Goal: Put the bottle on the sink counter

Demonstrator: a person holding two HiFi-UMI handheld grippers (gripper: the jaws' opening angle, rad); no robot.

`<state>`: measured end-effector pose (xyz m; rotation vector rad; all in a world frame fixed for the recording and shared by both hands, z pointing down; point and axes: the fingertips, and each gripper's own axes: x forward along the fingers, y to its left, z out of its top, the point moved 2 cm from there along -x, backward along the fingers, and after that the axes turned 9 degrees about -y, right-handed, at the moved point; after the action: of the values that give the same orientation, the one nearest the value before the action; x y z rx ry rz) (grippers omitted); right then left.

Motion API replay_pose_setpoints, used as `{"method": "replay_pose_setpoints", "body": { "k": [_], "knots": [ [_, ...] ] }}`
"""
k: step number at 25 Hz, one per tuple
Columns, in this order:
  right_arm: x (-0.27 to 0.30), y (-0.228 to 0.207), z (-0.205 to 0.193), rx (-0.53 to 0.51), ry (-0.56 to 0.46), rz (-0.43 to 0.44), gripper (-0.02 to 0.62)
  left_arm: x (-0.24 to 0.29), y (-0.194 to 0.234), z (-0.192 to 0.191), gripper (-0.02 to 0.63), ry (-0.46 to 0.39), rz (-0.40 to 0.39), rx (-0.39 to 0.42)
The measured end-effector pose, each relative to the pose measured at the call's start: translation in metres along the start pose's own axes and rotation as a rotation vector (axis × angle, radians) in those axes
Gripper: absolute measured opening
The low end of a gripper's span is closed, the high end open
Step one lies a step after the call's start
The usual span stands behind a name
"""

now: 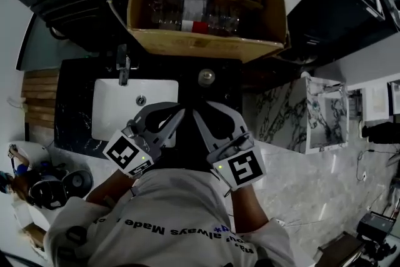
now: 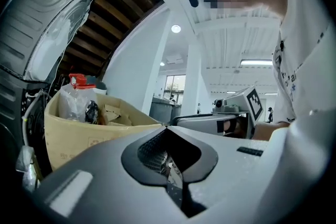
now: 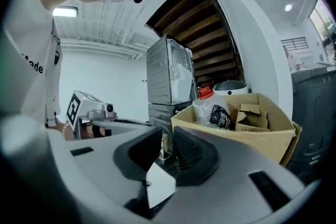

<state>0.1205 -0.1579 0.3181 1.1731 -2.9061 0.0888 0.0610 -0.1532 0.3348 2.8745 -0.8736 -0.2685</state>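
Note:
A clear plastic bottle (image 1: 195,17) with a white label and a red band lies among other things in the cardboard box (image 1: 206,45) beyond the black sink counter (image 1: 75,94). A red-capped clear container (image 2: 79,93) stands up out of the box (image 3: 247,136) and shows (image 3: 206,102) in both gripper views. Both grippers are held close to the person's chest, above the counter's near edge and tilted upward. My left gripper (image 1: 180,113) (image 2: 167,127) has its tips together with nothing in them. My right gripper (image 1: 196,114) (image 3: 167,136) shows only a narrow gap and holds nothing.
A white basin (image 1: 112,110) with a dark faucet (image 1: 123,65) is set into the counter's left part. A round metal fitting (image 1: 206,77) sits on the counter at the middle. A marble-patterned block (image 1: 312,112) stands to the right. A grey appliance (image 3: 169,73) rises behind the box.

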Motion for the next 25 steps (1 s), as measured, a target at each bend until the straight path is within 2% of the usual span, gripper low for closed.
{"method": "replay_pose_setpoints", "body": {
  "k": [8,13,18,25],
  "knots": [
    [-0.023,0.034,0.038,-0.033,-0.043,0.041,0.053,-0.011,-0.037,0.031,0.003,-0.043,-0.056,0.035],
    [-0.037,0.05,0.055,-0.057,-0.056,0.058,0.046,-0.025,-0.058,0.042,0.003,-0.038,-0.072,0.052],
    [-0.043,0.064,0.061,-0.07,-0.063,0.074,0.034,-0.03,-0.068,0.051,0.003,-0.057,-0.07,0.066],
    [-0.047,0.068,0.064,-0.065,-0.071,0.052,0.021,-0.031,-0.071,0.057,0.003,-0.083,-0.071,0.07]
  ]
}}
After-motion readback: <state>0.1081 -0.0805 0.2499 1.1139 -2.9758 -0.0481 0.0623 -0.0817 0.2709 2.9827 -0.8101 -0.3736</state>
